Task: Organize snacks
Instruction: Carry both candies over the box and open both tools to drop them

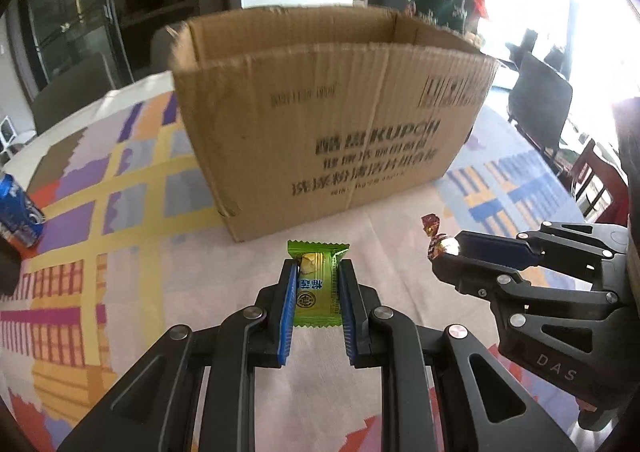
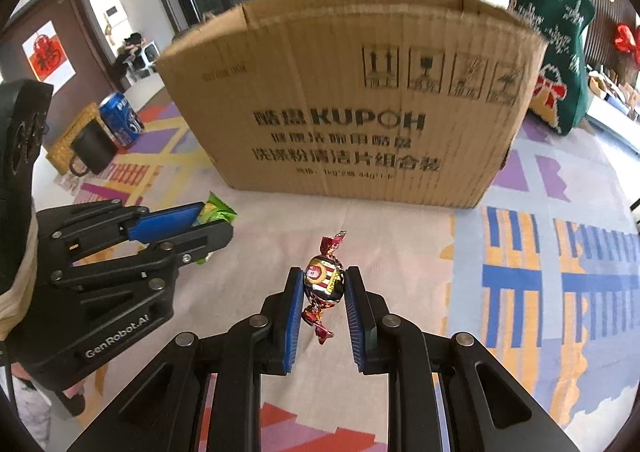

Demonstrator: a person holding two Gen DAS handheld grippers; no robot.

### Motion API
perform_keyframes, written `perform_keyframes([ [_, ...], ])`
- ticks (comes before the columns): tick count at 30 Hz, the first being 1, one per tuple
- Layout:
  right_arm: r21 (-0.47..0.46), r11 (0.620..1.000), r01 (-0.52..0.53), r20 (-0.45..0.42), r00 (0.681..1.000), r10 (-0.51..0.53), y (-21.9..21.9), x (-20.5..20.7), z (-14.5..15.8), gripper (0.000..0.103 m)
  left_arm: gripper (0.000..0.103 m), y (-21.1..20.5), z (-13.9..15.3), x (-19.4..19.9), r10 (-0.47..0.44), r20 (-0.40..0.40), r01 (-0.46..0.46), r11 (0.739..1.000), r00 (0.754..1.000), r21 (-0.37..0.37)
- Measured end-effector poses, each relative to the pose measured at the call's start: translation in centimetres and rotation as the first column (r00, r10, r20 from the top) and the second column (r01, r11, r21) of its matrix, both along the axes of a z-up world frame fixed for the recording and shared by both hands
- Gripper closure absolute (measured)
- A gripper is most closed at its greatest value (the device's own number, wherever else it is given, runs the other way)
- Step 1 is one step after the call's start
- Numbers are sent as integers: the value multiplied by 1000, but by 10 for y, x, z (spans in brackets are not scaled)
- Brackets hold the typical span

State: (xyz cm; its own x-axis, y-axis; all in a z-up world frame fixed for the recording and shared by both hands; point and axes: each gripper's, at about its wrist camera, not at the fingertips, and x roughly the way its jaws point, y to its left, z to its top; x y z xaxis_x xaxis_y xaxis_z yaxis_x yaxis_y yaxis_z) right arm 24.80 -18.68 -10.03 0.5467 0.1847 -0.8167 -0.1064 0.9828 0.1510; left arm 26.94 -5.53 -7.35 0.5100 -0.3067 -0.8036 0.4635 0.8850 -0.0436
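My left gripper (image 1: 317,272) is shut on a green-wrapped snack (image 1: 318,280), held above the patterned tablecloth in front of the open cardboard box (image 1: 332,124). My right gripper (image 2: 322,279) is shut on a round candy in a red, gold and black twist wrapper (image 2: 324,278). In the left wrist view the right gripper (image 1: 448,250) sits to the right with the candy (image 1: 438,240) at its tips. In the right wrist view the left gripper (image 2: 212,218) sits to the left with the green snack (image 2: 216,212). The box (image 2: 360,100) stands just beyond both.
A blue can (image 2: 120,122) and a black mug (image 2: 92,150) stand on the table at the far left; the can also shows in the left wrist view (image 1: 18,214). A green fabric bag with red bow (image 2: 560,48) stands right of the box. Chairs (image 1: 540,100) stand beyond the table.
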Motion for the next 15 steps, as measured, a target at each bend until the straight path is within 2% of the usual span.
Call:
perform_keyframes([
  [15, 16, 1000, 6, 136, 991, -8, -9, -27, 53, 81, 82, 5, 58, -32, 80, 117, -71, 995, 990, -74],
])
